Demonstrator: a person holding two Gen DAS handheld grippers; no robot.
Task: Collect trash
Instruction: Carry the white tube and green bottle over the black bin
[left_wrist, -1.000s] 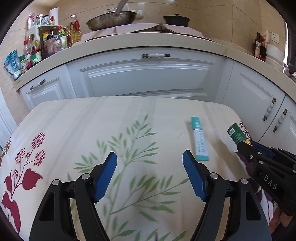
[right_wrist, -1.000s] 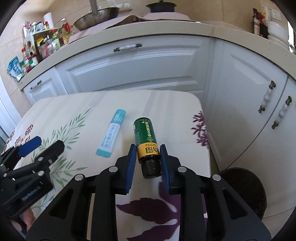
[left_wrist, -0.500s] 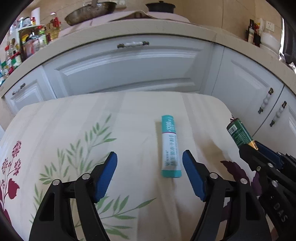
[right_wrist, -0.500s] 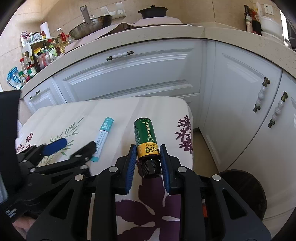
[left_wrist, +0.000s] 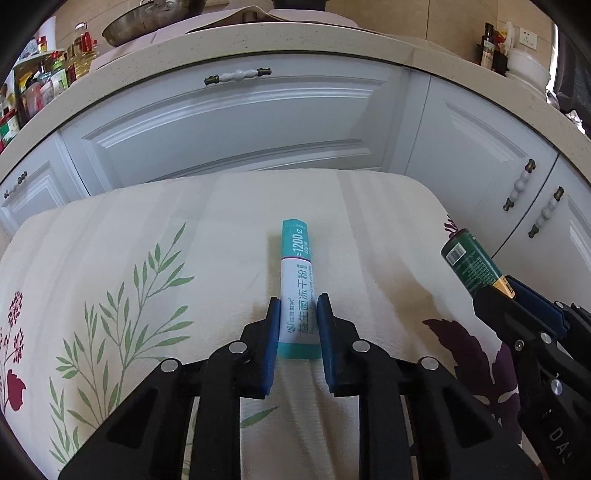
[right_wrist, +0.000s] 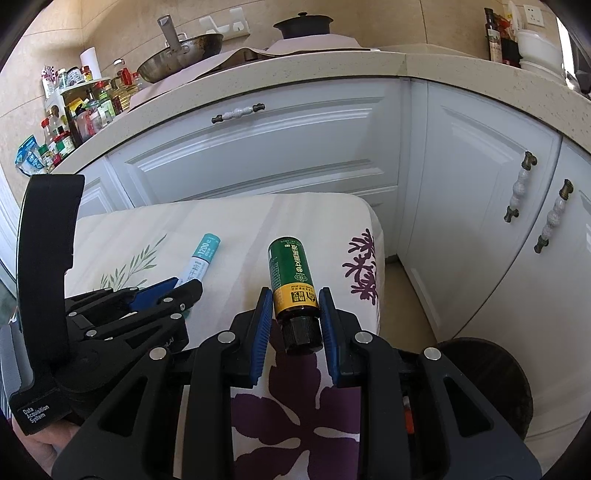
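The left tool (left_wrist: 298, 303) is clamped on the near end of a slim sachet (left_wrist: 297, 280), white in the middle with teal ends and printed "1200", lying flat on the floral cloth of the table (left_wrist: 147, 229). The right tool (right_wrist: 295, 295) grips a small green bottle (right_wrist: 291, 275) with a yellow label band and black cap, held tilted above the cloth.
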